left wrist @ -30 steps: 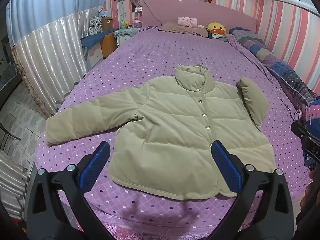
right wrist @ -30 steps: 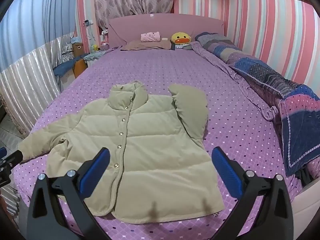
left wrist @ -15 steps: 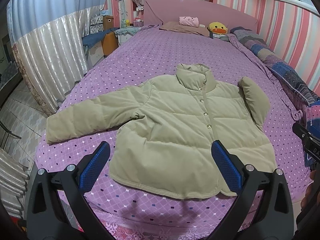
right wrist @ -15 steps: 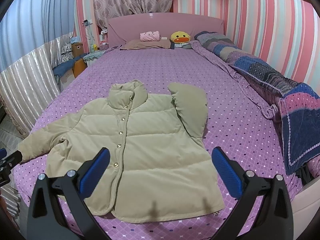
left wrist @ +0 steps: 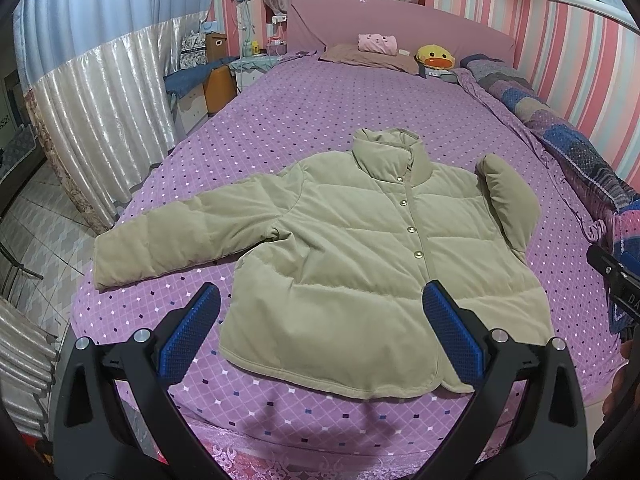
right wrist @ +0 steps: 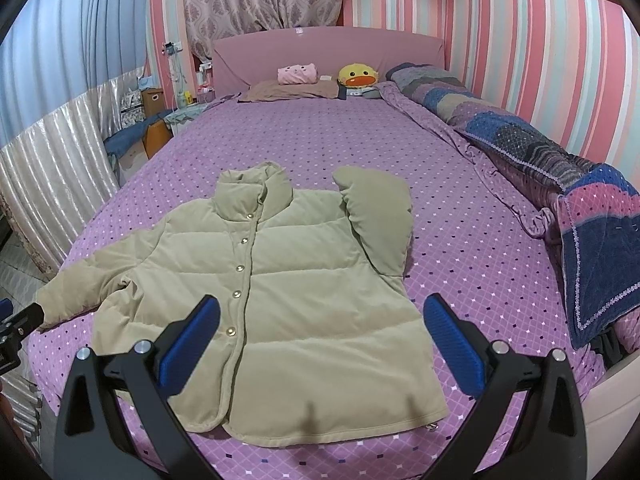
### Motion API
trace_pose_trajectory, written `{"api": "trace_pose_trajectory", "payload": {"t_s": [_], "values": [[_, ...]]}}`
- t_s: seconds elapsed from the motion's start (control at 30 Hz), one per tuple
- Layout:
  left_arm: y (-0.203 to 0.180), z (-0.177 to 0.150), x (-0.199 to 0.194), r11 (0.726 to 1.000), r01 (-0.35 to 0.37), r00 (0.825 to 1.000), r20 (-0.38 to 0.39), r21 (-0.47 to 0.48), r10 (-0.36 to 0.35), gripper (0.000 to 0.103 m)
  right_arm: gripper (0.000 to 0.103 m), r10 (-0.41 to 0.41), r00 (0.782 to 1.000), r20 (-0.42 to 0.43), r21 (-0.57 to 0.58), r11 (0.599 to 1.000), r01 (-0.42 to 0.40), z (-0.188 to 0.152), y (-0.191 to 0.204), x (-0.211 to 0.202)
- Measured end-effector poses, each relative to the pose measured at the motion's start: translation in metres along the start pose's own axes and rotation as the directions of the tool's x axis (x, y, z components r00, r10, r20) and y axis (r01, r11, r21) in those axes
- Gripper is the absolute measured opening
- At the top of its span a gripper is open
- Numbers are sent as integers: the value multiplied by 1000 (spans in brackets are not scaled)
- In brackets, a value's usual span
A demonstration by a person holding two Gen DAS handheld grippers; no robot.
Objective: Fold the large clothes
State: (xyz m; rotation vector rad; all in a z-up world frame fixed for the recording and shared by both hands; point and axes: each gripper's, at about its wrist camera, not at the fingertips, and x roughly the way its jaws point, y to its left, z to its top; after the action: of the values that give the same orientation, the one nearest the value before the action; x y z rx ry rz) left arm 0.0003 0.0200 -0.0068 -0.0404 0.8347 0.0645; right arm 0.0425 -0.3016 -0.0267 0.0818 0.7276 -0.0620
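A beige puffer jacket (left wrist: 360,256) lies front up and buttoned on the purple dotted bed, collar toward the headboard. It also shows in the right wrist view (right wrist: 288,304). Its left sleeve (left wrist: 180,236) stretches out flat toward the bed's left edge. Its right sleeve (right wrist: 380,220) is folded back down along the body. My left gripper (left wrist: 320,332) is open and empty, held above the jacket's hem. My right gripper (right wrist: 320,336) is open and empty, also above the hem, further right.
The bed (left wrist: 320,112) has a pink headboard, a brown pillow (right wrist: 292,90), a pink plush and a yellow duck toy (right wrist: 358,76). A patchwork quilt (right wrist: 560,168) is bunched along the right edge. Curtains (left wrist: 100,112) and a bedside cabinet stand to the left.
Both grippers have drawn back slightly and stayed open. The jacket has not moved.
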Motion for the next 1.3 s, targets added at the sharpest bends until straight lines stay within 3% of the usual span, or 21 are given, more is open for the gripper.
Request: {"api": "trace_pose_trajectory", "payload": {"t_s": [0.3,0.47,0.67,1.3], "values": [[1,2,1,1000,-2,1000,-2,-3,2,100,101,8,1000,0,21,1000,-8,1,0,-2],[2,1,2,1000,-4,1000,-3,-4,4,100,101,22,998,54,35,999,-24,1,-2,-4],[5,2,3,1000,-5,1000,-3,-12,5,100,101,2,1000,1,16,1000,-2,2,-1,-2],[8,-1,6,1000,-5,1000,-6,-22,5,100,101,-8,999,-33,9,1000,8,2,-2,1]]}}
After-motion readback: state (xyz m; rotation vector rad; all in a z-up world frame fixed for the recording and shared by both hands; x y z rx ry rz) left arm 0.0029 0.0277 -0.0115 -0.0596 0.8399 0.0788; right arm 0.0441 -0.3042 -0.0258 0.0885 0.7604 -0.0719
